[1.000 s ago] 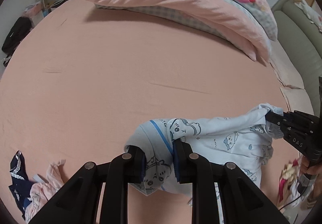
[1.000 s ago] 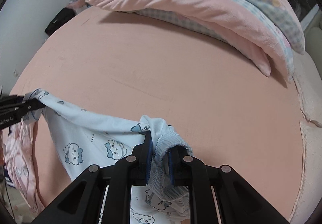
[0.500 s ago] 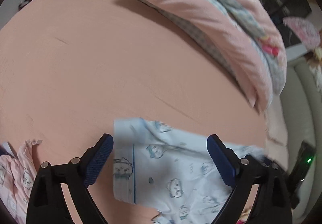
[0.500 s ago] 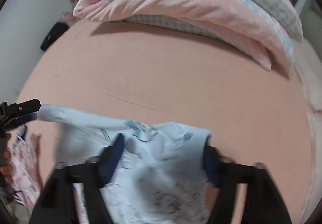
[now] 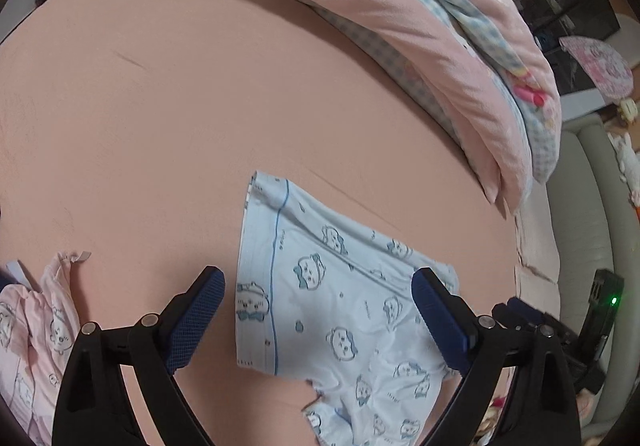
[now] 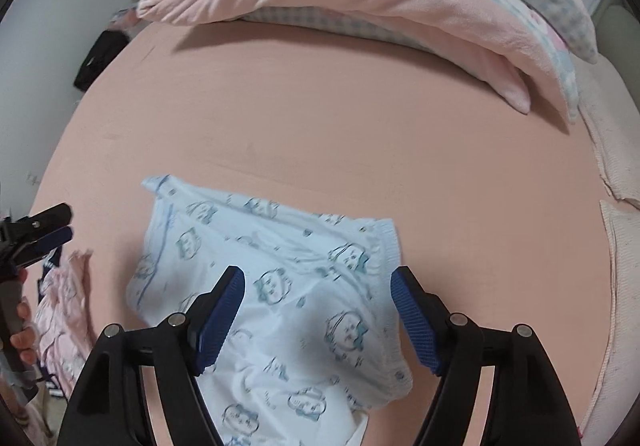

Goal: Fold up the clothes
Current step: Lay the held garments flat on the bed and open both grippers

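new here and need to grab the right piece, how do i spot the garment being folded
Look at the peach bed sheet, on the near side away from the rolled pink quilt. The light blue garment lies flat there; unlike the pink clothes beside it, it has blue cartoon faces and blue piping.

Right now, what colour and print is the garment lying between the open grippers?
Light blue garment printed with small cartoon animal faces and a blue stripe near one edge; clearest in the left wrist view.

The light-blue printed garment [image 5: 340, 310] runs off the left wrist view's frame at 6 o'clock, so its lower end cannot be seen, and in the right wrist view its print [image 6: 280, 286] is softened by blur. A pink printed garment [image 5: 36, 330] at 8 o'clock is cut by the edge. The right gripper [image 5: 548, 330] at 4 o'clock is mostly hidden behind the left gripper's finger [image 5: 444, 322].
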Motion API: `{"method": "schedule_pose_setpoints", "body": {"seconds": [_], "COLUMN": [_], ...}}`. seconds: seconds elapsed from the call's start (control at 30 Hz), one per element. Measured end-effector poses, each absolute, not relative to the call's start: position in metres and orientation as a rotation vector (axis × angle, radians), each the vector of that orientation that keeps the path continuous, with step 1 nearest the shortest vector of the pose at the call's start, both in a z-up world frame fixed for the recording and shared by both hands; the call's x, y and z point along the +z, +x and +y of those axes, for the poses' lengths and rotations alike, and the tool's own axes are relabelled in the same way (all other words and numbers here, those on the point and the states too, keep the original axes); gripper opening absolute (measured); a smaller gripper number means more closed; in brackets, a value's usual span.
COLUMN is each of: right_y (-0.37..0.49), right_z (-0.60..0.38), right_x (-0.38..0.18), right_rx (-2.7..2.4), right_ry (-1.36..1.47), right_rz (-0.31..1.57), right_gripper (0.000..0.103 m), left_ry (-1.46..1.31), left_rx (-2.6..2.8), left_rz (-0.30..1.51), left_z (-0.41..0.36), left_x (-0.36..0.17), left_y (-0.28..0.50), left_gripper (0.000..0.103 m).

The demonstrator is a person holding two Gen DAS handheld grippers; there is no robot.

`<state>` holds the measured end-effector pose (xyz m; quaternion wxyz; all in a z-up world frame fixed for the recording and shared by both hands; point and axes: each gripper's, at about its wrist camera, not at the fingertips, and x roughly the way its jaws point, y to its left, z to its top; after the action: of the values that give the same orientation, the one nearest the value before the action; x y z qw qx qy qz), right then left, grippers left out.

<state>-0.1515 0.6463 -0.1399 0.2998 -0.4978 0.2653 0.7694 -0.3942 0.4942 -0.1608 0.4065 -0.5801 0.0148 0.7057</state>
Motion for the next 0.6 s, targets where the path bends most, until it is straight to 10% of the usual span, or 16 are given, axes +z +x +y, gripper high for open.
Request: {"method": "schedule_pose_setpoints", "body": {"seconds": [0.6], "right_y": [-0.106], "right_z": [0.578], "right_x": [-0.122], "right_rx": [2.046], "right_ry": [-1.35], "right_rz": [0.667], "right_gripper": [0.075], "left_ry": [-1.385], "left_rx": [1.727], "left_rz": [0.155], "left_z": [0.459], "left_x": [-0.138], "left_y": [-0.321], "left_gripper": [0.096]}}
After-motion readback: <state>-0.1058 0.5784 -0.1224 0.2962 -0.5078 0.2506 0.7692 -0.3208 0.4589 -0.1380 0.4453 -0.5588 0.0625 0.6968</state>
